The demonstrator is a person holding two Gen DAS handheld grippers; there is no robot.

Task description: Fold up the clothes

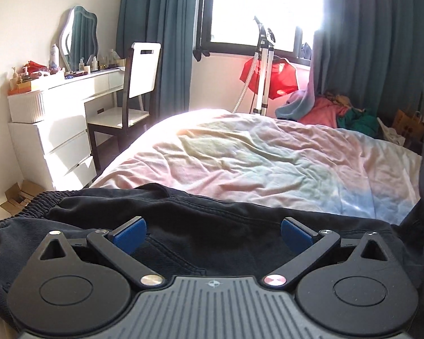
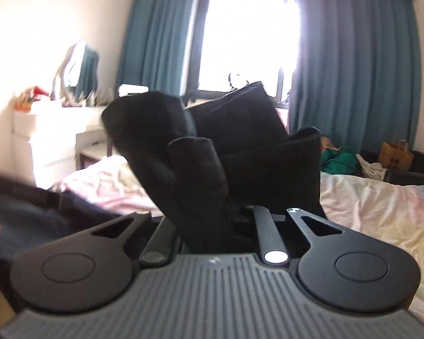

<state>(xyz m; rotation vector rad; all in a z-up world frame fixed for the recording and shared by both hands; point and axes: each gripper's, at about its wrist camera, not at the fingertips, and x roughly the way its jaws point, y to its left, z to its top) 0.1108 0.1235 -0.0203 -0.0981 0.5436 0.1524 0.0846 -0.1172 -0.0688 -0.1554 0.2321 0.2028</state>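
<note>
- Left wrist view first: the left gripper [image 1: 213,236] sits released, its blue pads [image 1: 128,236] spread wide apart with nothing between them.
- Right beneath and just ahead of those pads lies the black trousers [image 1: 183,226], spread on the near edge of the bed [image 1: 268,152]; the elastic waistband [image 1: 36,206] bunches off to the gripper's left.
- The cloth's long run goes across the gripper from left to right, so the waist end looks nearest this hand.
- Beyond the gripper, rumpled pastel bedding stretches away; a white dresser [image 1: 56,130] and chair [image 1: 138,84] stand far off to its left, and a pile of clothes [image 1: 339,110] far ahead to its right.
- Over to the right wrist view: the right gripper [image 2: 212,214] is clenched on a bunch of the black trousers, the leg fabric standing up straight ahead of it and blocking the window.
- It's blurry here, folks, so the fingertips themselves are buried in cloth.
- My call: the right hand carries the leg end, and the fold turns on bringing it across toward the waistband by the left gripper.
- Watch the risk: loose layers could slump before they land flat.
</note>
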